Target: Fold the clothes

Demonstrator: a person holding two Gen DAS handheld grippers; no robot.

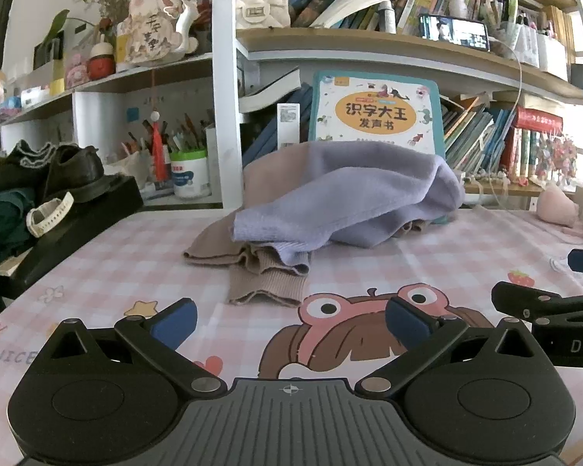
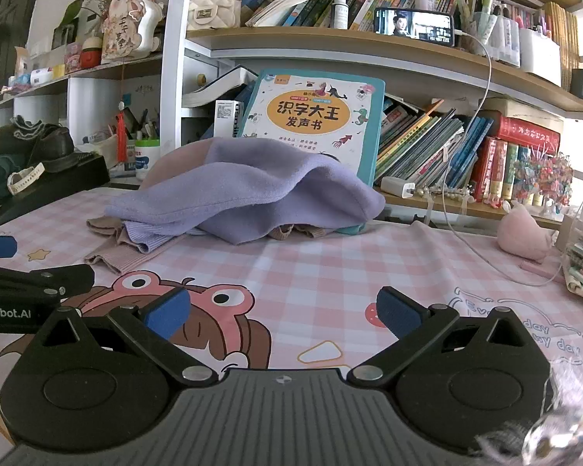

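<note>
Purple sweater [image 1: 342, 198] in heap on tan sweater [image 1: 260, 275], far side of table [image 1: 427, 268]. Soft, light, floppy. Left gripper [image 1: 290, 321], right gripper [image 2: 283, 312]: both spread wide, empty. Best grab: ribbed hem corner.

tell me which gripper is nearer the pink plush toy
Right. The right gripper has the pink plush toy just ahead to its right; the left gripper sits farther over, beyond the right one.
</note>
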